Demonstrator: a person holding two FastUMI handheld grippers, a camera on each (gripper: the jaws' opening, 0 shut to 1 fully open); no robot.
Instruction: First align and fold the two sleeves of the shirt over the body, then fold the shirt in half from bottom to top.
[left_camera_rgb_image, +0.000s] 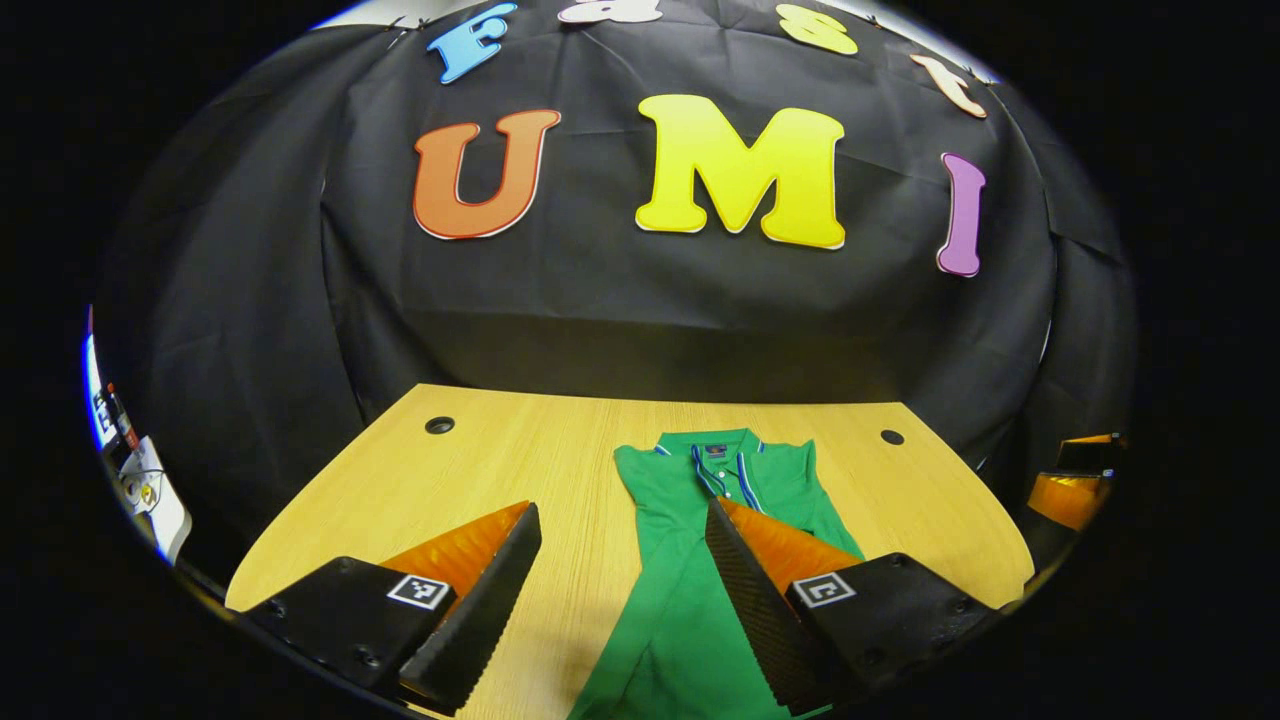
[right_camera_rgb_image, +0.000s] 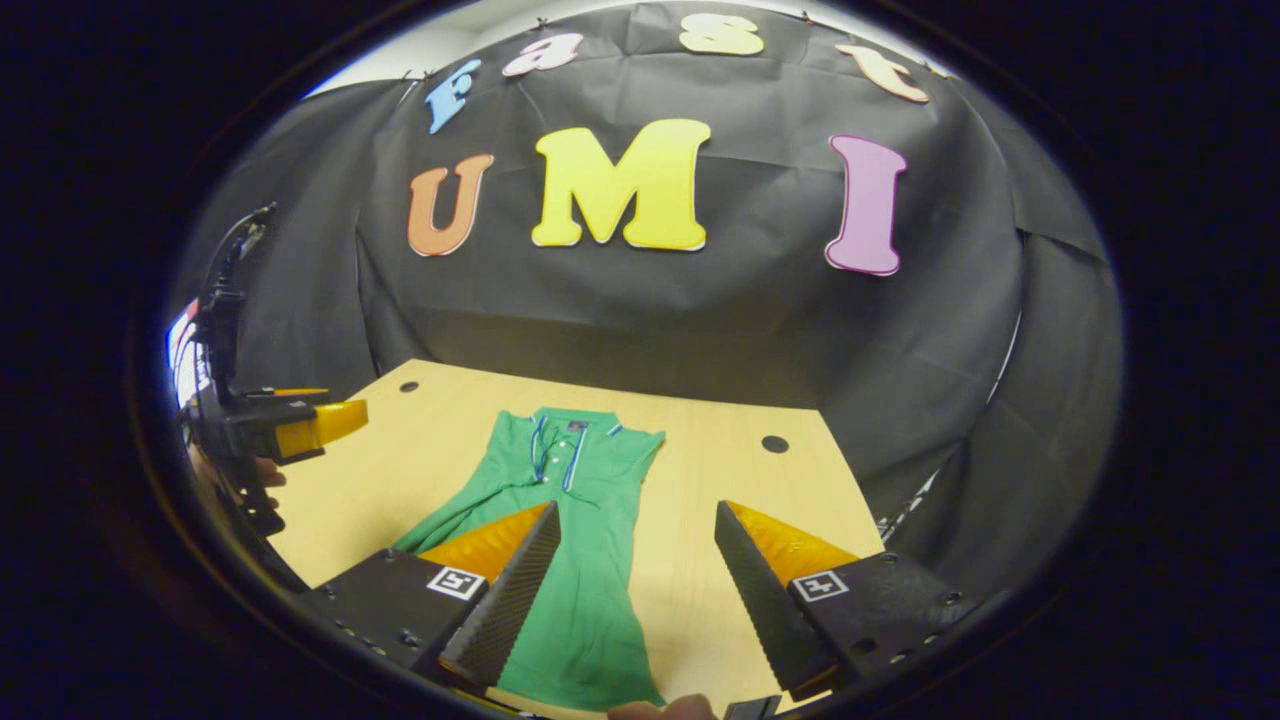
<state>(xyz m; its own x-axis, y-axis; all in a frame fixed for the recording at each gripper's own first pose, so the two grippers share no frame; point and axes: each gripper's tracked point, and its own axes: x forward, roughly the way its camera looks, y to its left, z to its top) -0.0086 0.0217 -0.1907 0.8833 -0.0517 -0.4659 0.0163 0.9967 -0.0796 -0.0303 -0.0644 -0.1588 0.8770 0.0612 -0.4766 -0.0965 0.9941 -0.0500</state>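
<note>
Left hand-held gripper (left_camera_rgb_image: 620, 580) fingers apart above green shirt (left_camera_rgb_image: 700, 600), right hand-held gripper (right_camera_rgb_image: 635, 585) fingers apart likewise, shirt flat on wooden surface (left_camera_rgb_image: 500, 450), collar toward wall.

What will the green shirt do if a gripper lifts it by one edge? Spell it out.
The shirt lies flat and thin on the wooden table, so it will probably droop. Being cloth, it likely bunches when pushed. It looks light.
</note>
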